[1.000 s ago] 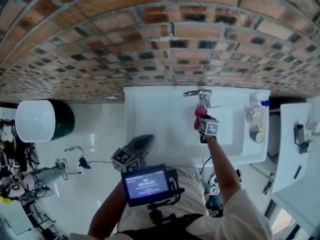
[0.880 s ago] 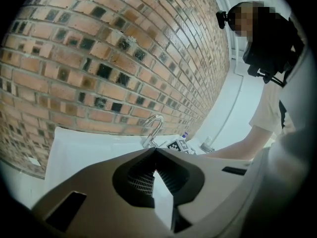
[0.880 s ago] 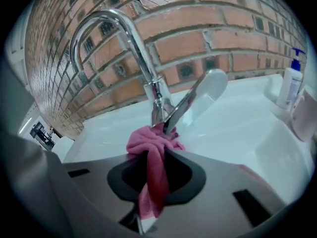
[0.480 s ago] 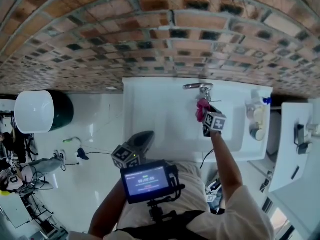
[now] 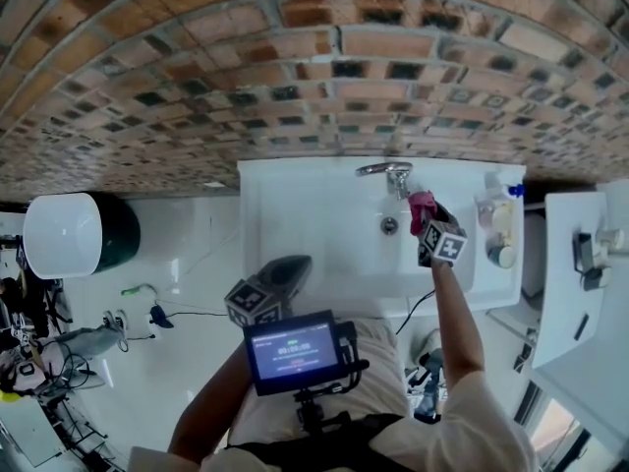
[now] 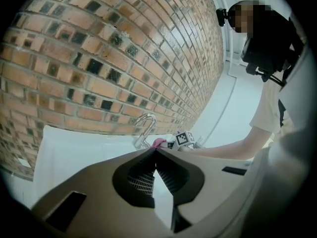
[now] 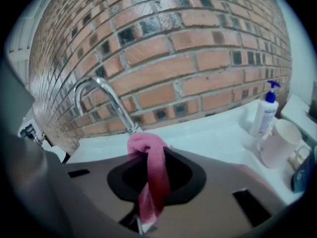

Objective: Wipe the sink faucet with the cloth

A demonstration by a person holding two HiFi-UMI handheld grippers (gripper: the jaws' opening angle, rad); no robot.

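Observation:
A chrome faucet (image 5: 388,172) curves over the white sink (image 5: 295,214) against the brick wall. My right gripper (image 5: 425,214) is shut on a pink cloth (image 5: 421,205), just right of the faucet's base and slightly nearer me. In the right gripper view the cloth (image 7: 151,172) hangs bunched between the jaws, with the faucet (image 7: 101,100) rising behind it to the left. My left gripper (image 5: 293,265) is shut and empty over the sink's front left edge. Its own view shows the closed tips (image 6: 155,150) aimed at the faucet (image 6: 145,123) and the cloth (image 6: 159,143).
A blue-capped pump bottle (image 7: 265,110) and a white cup (image 7: 277,143) stand on the sink's right ledge. A round white lidded bin (image 5: 69,234) sits on the floor at the left. A white counter (image 5: 580,293) stands at the right. A brick wall (image 5: 295,67) backs the sink.
My right gripper has lifted with the pink cloth and moved right, from in front of the faucet to its right side. The left gripper has stayed put.

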